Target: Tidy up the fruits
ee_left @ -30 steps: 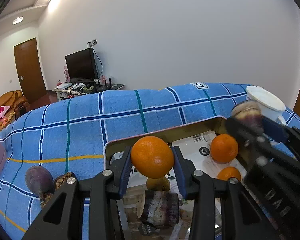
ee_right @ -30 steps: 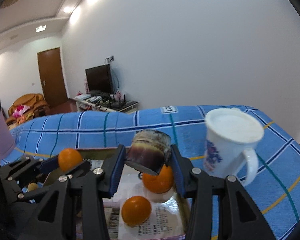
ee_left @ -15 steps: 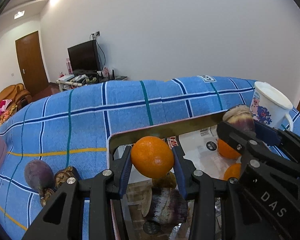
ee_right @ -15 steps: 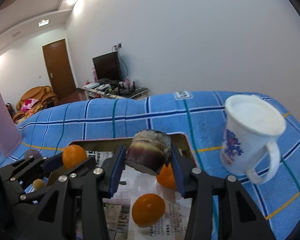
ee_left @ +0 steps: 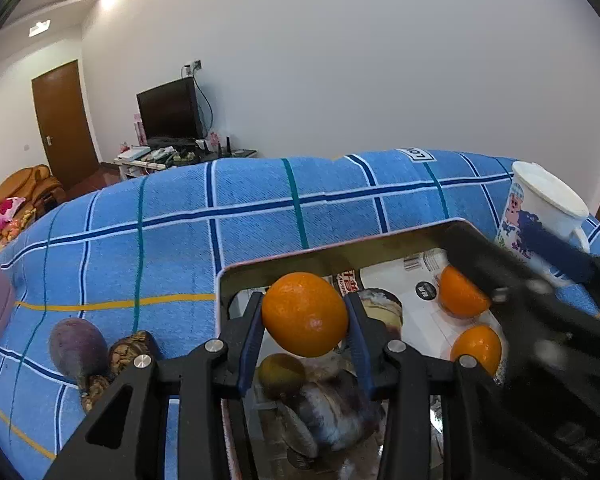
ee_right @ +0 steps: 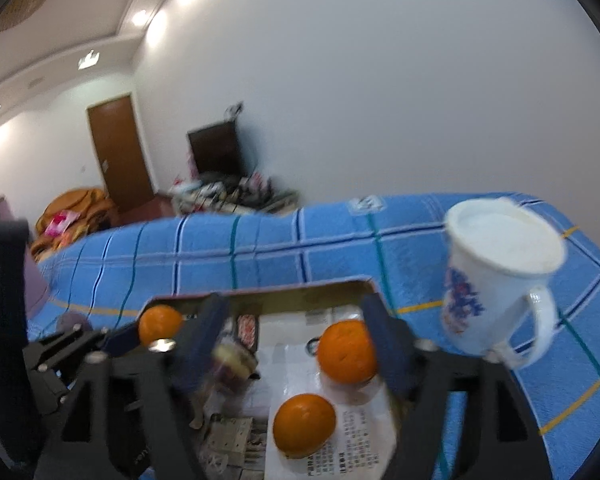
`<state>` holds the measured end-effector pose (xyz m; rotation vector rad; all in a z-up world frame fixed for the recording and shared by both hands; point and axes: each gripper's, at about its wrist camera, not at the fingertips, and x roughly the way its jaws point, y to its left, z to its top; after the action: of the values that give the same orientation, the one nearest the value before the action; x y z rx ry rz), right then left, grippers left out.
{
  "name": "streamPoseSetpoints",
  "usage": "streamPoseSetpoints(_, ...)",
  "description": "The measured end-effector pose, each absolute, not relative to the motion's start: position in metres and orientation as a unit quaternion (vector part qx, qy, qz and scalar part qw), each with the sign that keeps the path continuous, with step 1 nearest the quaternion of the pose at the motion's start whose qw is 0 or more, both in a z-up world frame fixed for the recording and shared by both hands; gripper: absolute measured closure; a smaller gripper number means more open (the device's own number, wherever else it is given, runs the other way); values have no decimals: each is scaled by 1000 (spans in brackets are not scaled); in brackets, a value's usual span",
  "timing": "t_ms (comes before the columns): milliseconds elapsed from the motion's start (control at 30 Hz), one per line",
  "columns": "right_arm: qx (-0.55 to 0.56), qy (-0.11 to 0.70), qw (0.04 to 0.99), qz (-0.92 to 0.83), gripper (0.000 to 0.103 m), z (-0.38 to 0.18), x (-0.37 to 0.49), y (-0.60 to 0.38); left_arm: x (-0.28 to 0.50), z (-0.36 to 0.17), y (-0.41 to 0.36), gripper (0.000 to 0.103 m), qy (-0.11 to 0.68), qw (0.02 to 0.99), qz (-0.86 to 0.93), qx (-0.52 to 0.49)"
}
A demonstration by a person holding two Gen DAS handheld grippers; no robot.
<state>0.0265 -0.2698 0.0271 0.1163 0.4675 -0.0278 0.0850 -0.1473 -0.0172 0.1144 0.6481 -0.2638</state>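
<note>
Your left gripper (ee_left: 305, 334) is clamped on an orange (ee_left: 304, 314), held above the near-left part of the metal tray (ee_left: 340, 246). Your right gripper (ee_right: 296, 344) has its fingers spread wide with nothing between them; a sugarcane chunk (ee_right: 234, 362) sits blurred just inside its left finger, contact unclear.

Only the left wrist view shows the fruit off the tray: one purple fruit (ee_left: 78, 346) and a brown knobbly piece (ee_left: 134, 352) touching it, both on the blue plaid cloth (ee_left: 180, 248) left of the tray. It also shows a yellowish fruit (ee_left: 280, 372) and a sugarcane piece (ee_left: 328, 416) under your held orange, plus a second cane piece (ee_left: 382, 306) behind your right-hand finger.

Only the right wrist view shows the mug's handle (ee_right: 540, 328) and the full open spread of your right fingers. The white mug (ee_right: 496, 276) stands on the cloth right of the tray.

Counts: three oranges total, one held, two lying in the tray (ee_right: 346, 350) (ee_right: 304, 424) on printed paper (ee_right: 360, 440). Two cane pieces in the left view, one yellowish fruit, one purple fruit, one mug, one tray.
</note>
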Motion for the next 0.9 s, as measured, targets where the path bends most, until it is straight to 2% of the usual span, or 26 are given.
streamPoseSetpoints(33, 61, 218, 974, -21, 8, 29, 22, -271, 84, -17, -147, 61, 314, 939, -126, 57)
streamPoseSetpoints(133, 70, 180, 980, -39, 2, 37, 9, -276, 79, -14, -148, 58, 304, 942, -132, 58)
streamPoseSetpoints(200, 76, 163, 982, -53, 0, 41, 3, -281, 74, -13, -148, 39, 295, 944, -133, 61)
streamPoseSetpoints(267, 85, 149, 983, -67, 0, 42, -1, -285, 67, -9, -147, 29, 279, 950, -129, 60)
streamPoseSetpoints(633, 78, 117, 986, -93, 0, 48, -11, -285, 59, -6, -136, 29, 272, 955, -108, 41)
streamPoseSetpoints(900, 65, 63, 991, -98, 0, 53, -28, -286, 47, 5, -117, 29, 206, 976, -44, 53)
